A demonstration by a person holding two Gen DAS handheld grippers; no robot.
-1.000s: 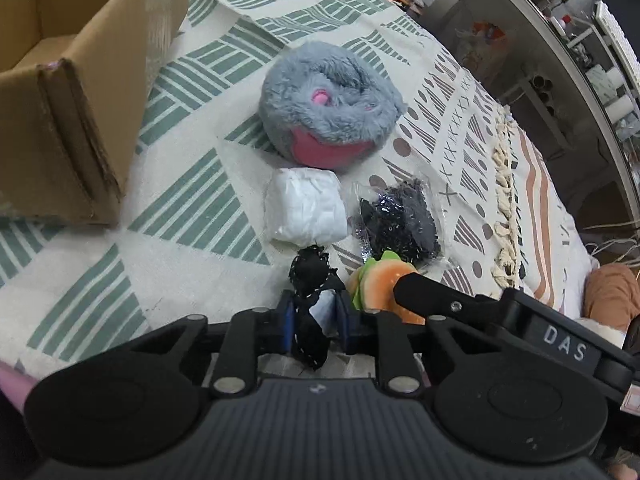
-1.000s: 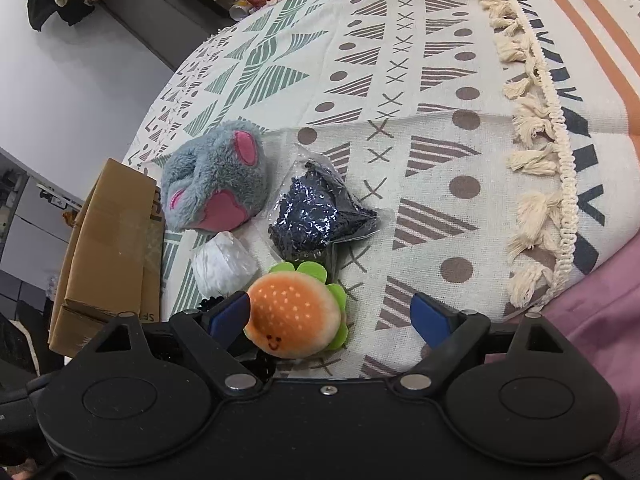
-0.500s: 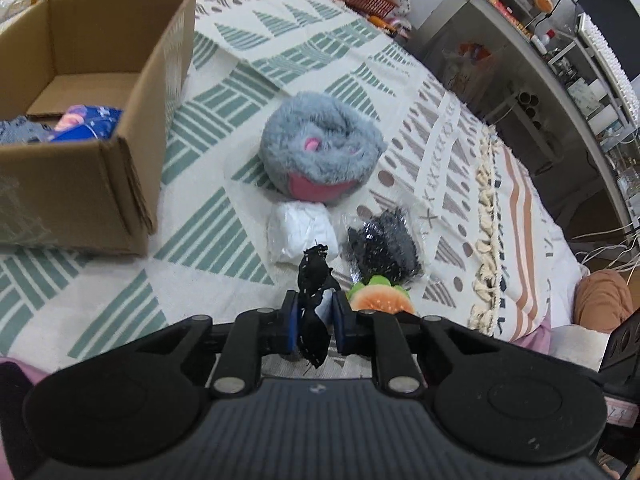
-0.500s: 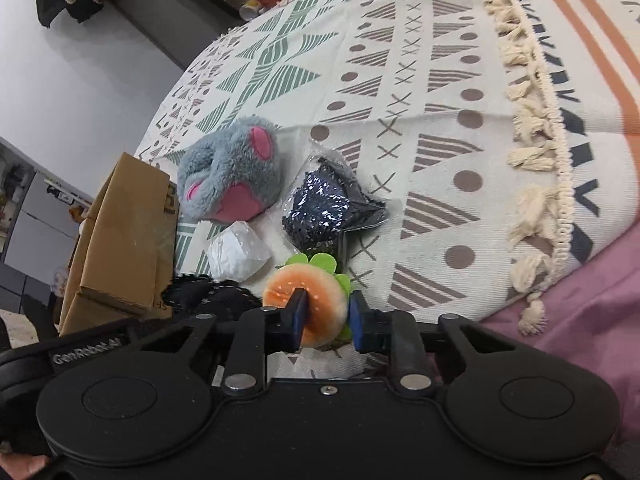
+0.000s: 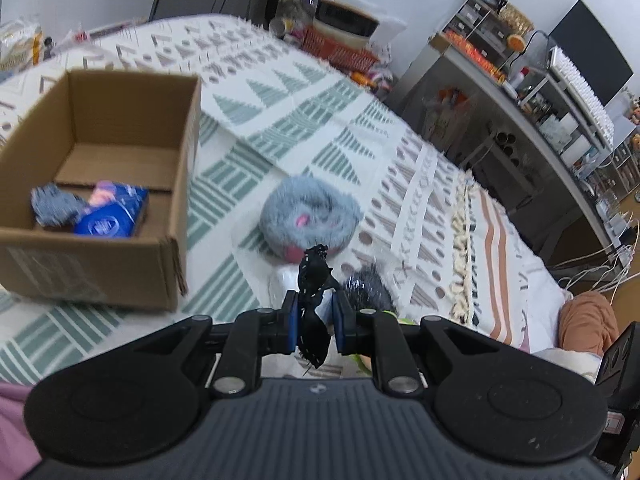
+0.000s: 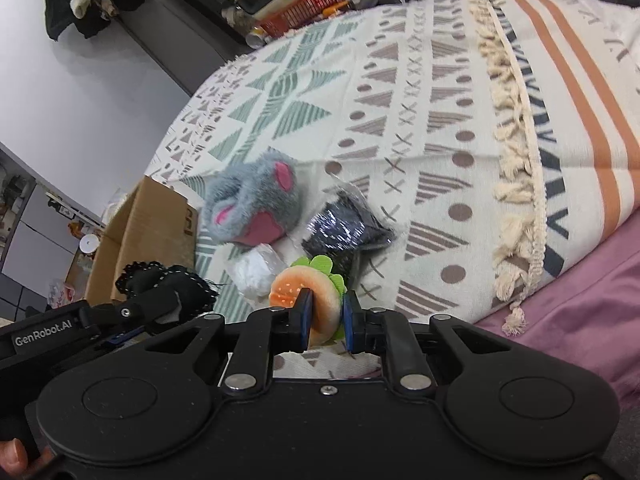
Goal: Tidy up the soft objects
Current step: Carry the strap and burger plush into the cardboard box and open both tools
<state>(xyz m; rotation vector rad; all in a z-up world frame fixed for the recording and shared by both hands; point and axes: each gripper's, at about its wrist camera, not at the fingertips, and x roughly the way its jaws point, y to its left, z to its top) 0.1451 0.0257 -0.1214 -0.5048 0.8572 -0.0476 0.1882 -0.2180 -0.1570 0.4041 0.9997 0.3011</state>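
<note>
My left gripper [image 5: 314, 312] is shut on a black fabric piece with white stitching [image 5: 314, 280], held above the patterned blanket; the same black piece [image 6: 168, 284] shows at the left of the right wrist view. My right gripper [image 6: 324, 318] is shut on an orange burger plush [image 6: 308, 294] with green felt edges. On the blanket lie a grey and pink plush [image 5: 310, 216] [image 6: 252, 204], a white bagged bundle [image 6: 256, 272] and a dark sparkly bag [image 6: 344, 228] [image 5: 366, 286]. An open cardboard box [image 5: 172, 160] [image 6: 148, 232] stands to the left.
Inside the box are a blue packet [image 5: 112, 216] and a grey fluffy item [image 5: 54, 204]. A fringe [image 6: 516, 152] runs across the blanket, with purple bedding [image 6: 580, 300] at its right edge. A red basket [image 5: 340, 52] and shelving [image 5: 520, 80] stand beyond the bed.
The left gripper has lifted the black piece high off the blanket, bringing the box's inside into view. The right gripper went from open to shut on the burger plush and raised it.
</note>
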